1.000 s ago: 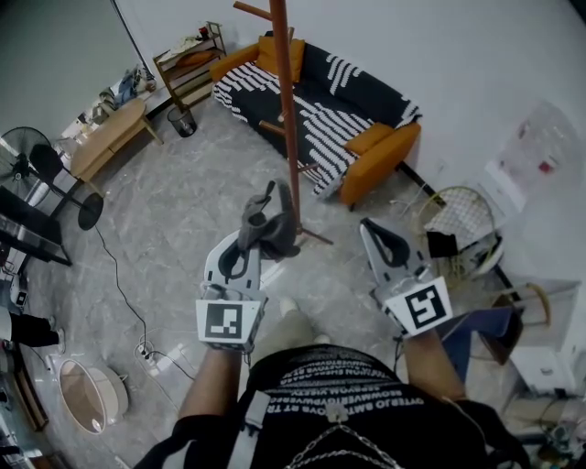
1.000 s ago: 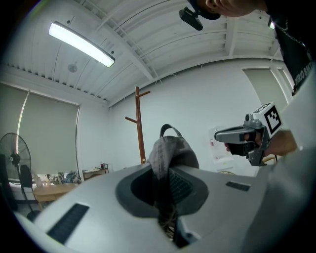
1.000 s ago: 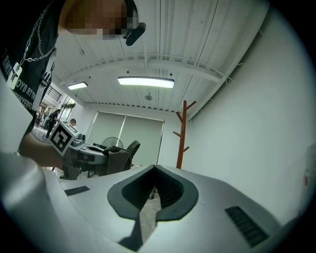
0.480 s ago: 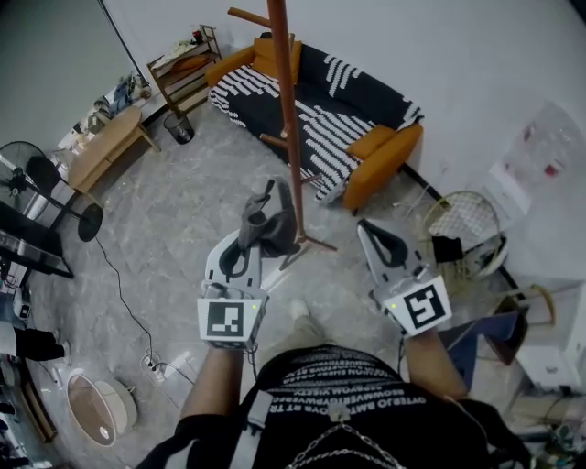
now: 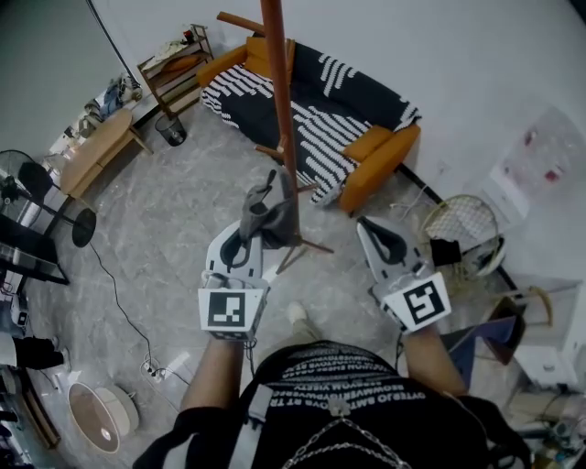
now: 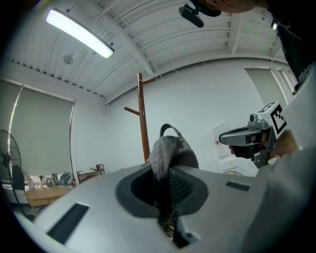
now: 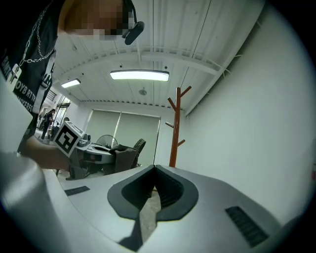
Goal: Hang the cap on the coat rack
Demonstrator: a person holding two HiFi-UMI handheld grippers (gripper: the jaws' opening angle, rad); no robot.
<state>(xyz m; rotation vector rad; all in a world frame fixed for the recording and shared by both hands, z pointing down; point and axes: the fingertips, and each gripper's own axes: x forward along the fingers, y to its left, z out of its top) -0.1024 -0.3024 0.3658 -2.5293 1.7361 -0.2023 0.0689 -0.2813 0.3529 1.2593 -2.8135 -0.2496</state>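
A dark grey cap (image 5: 268,216) is pinched in my left gripper (image 5: 245,240), which is shut on it; in the left gripper view the cap (image 6: 168,153) sticks up from between the jaws with its strap loop on top. The brown wooden coat rack (image 5: 280,110) rises just beyond the cap, its pegs (image 5: 240,22) high up; the same coat rack (image 6: 142,118) stands ahead in the left gripper view. My right gripper (image 5: 383,240) is held to the right, shut with nothing in it, and it faces the coat rack (image 7: 174,129).
A black-and-white striped sofa with orange cushions (image 5: 316,114) stands behind the rack. A wooden table (image 5: 96,151), a shelf (image 5: 169,69) and a small bin (image 5: 168,130) are at the left. A fan (image 5: 41,188) and a cable (image 5: 114,284) lie left. A wire basket (image 5: 462,224) is at the right.
The view has shifted a little toward the coat rack, whose pole now stands nearer. Both grippers keep their pose, the cap still held in the left one.
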